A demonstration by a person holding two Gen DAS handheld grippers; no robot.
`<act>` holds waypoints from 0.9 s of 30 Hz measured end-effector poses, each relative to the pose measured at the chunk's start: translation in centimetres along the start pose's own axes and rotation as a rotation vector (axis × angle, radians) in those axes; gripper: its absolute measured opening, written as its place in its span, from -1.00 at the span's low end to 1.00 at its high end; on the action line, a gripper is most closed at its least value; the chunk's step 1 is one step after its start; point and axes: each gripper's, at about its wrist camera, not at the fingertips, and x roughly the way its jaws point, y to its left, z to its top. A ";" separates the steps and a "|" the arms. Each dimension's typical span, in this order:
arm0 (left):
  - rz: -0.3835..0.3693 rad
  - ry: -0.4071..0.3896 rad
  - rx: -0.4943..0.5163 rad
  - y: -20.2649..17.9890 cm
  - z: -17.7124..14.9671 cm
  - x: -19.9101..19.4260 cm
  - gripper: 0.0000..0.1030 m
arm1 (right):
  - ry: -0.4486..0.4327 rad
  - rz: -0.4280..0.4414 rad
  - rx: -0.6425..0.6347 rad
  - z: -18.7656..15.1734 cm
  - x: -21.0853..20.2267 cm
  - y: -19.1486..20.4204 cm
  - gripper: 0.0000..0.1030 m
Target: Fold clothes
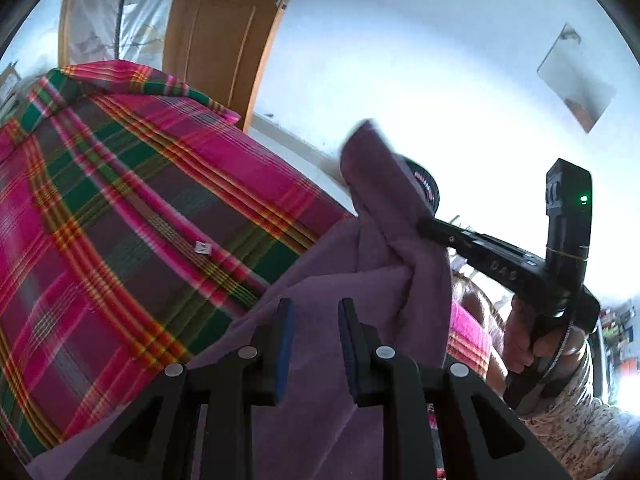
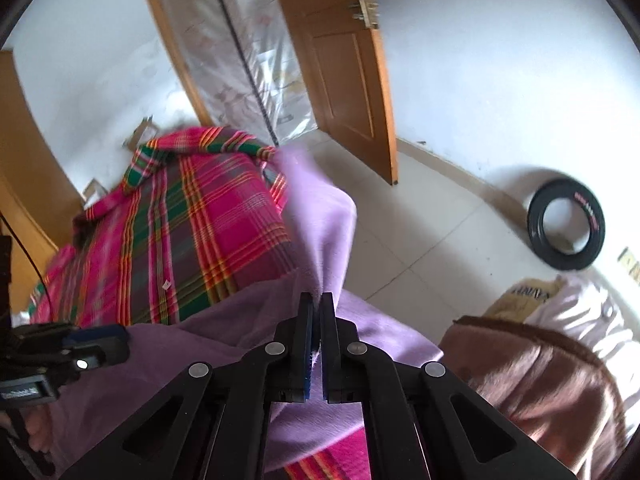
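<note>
Right hand-held gripper (image 2: 317, 300) pinching purple cloth (image 2: 320, 216).

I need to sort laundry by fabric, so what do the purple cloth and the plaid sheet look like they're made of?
The purple cloth looks like soft fleece or brushed knit: matte, fuzzy, with thick rounded folds. The plaid sheet looks like thin woven cotton: flat, crisp stripes with visible weave. Both are guesses from the look alone.

The purple garment (image 2: 324, 216) looks like soft, matt fleece — slightly fuzzy. The plaid bedsheet (image 1: 132, 200) is thin woven cloth, smooth. Each tool (image 2: 317, 320) is matt black plastic with shiny metal rivets and blue rubbery pads (image 1: 285, 344). The door (image 2: 340, 64) is varnished wood; the floor (image 2: 432, 248) — glossy tile.
</note>
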 end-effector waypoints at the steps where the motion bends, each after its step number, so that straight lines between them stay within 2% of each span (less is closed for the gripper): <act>1: 0.005 0.011 0.011 -0.3 0.1 0.4 -0.56 | -0.005 0.005 0.020 -0.2 0.0 -0.4 -0.94; 12: -0.007 0.056 0.064 -2.2 2.3 2.4 -0.56 | 0.031 0.062 0.198 -3.1 0.5 -4.7 -0.94; 16: -0.084 0.074 0.080 -3.7 4.2 3.5 -0.55 | 0.036 0.069 0.220 -3.8 0.6 -5.1 -0.94; 21: -0.110 0.148 0.084 -4.9 6.5 6.4 -0.54 | 0.028 0.074 0.237 -4.3 0.6 -5.4 -0.94; 27: -0.056 0.261 0.101 -5.3 7.6 9.9 -0.48 | 0.024 0.084 0.255 -4.7 0.6 -5.8 -0.94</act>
